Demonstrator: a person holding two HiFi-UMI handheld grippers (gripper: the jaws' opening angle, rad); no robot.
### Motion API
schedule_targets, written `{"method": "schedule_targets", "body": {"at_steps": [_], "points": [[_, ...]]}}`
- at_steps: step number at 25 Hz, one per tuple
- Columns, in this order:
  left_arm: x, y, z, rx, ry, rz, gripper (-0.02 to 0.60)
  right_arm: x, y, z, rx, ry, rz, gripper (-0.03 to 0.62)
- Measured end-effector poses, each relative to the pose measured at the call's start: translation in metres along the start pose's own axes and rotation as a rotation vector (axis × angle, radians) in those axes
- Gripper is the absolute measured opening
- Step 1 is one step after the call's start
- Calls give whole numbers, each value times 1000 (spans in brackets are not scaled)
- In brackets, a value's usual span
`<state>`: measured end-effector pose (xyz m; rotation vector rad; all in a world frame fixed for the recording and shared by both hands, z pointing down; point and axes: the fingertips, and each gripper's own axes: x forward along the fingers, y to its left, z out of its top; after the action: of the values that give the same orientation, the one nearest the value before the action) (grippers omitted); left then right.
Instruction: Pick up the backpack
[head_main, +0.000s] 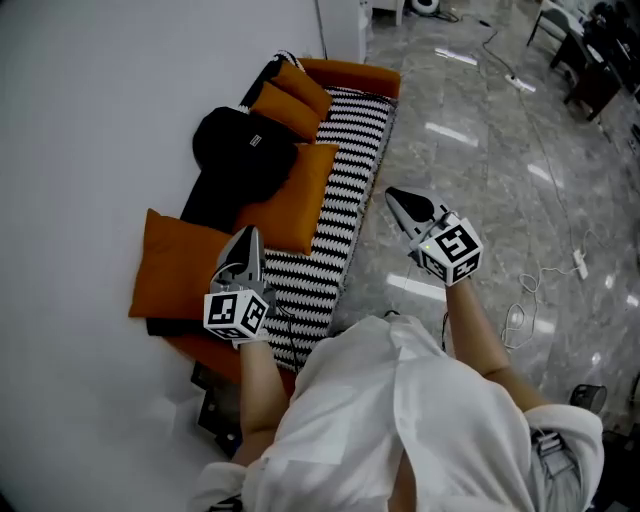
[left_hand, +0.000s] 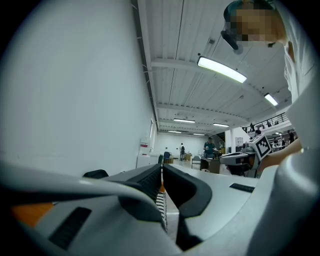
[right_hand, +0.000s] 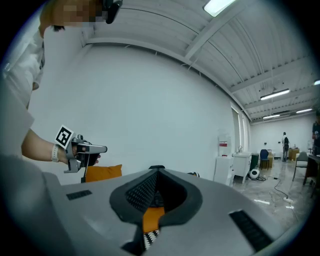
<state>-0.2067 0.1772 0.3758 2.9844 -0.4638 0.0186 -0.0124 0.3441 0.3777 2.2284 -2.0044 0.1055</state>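
A sofa (head_main: 345, 150) with a black-and-white zigzag cover is set against a plain white wall (head_main: 100, 90), and orange cushions (head_main: 178, 265) are laid on it. White cables (head_main: 578, 264) are strewn over the glossy grey stone floor (head_main: 470, 190). Strip lights (left_hand: 221, 69) are mounted on the white ceiling (left_hand: 175, 40).

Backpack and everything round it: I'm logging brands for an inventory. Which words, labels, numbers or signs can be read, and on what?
None reads clearly.
Pale label on the backpack: too small to read.
Red-and-white wall sign: too blurred to read.
Cubes on the left gripper and right gripper: square markers only, no words.
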Motion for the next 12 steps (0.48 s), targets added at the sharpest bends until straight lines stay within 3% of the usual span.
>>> {"method": "schedule_targets", "body": {"at_steps": [12], "points": [[36, -51, 0, -6, -13, 82, 26, -30, -49, -2, -83, 52, 175, 19]]}}
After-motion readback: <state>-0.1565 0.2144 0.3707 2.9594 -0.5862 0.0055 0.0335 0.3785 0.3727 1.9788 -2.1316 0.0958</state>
